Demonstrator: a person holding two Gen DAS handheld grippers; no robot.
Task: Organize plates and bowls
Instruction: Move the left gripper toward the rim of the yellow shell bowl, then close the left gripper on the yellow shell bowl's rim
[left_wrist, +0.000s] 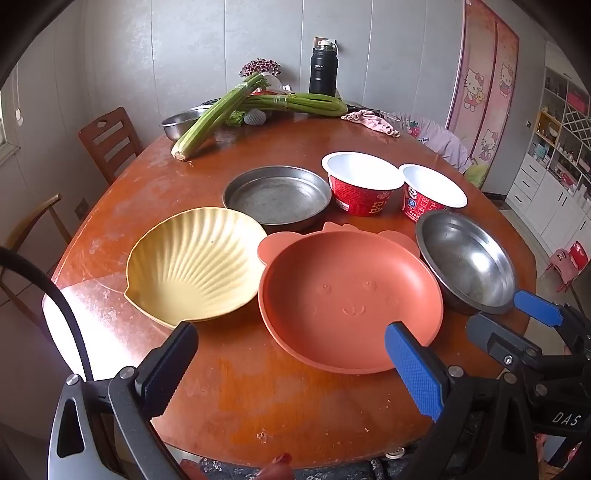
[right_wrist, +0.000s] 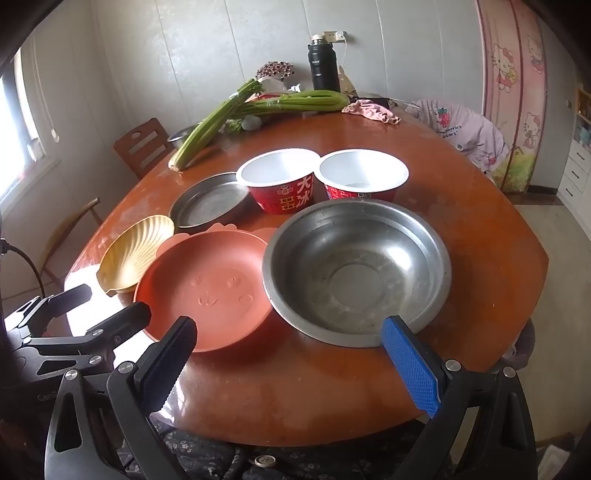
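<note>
Hovering with jaws spread wide and empty, the left gripper (left_wrist: 291, 363) and right gripper (right_wrist: 290, 363) face the steel bowl (right_wrist: 356, 271) on the table (right_wrist: 480, 236), likely light, rigid, slippery, best pinched at its near rim.

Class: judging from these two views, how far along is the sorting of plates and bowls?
Done: nothing; the yellow shell dish, orange plate, flat steel pan, steel bowl and two red cups sit separately, unstacked. In hand: nothing; the left gripper and right gripper are open and empty. Left: all grouping and stacking.
</note>
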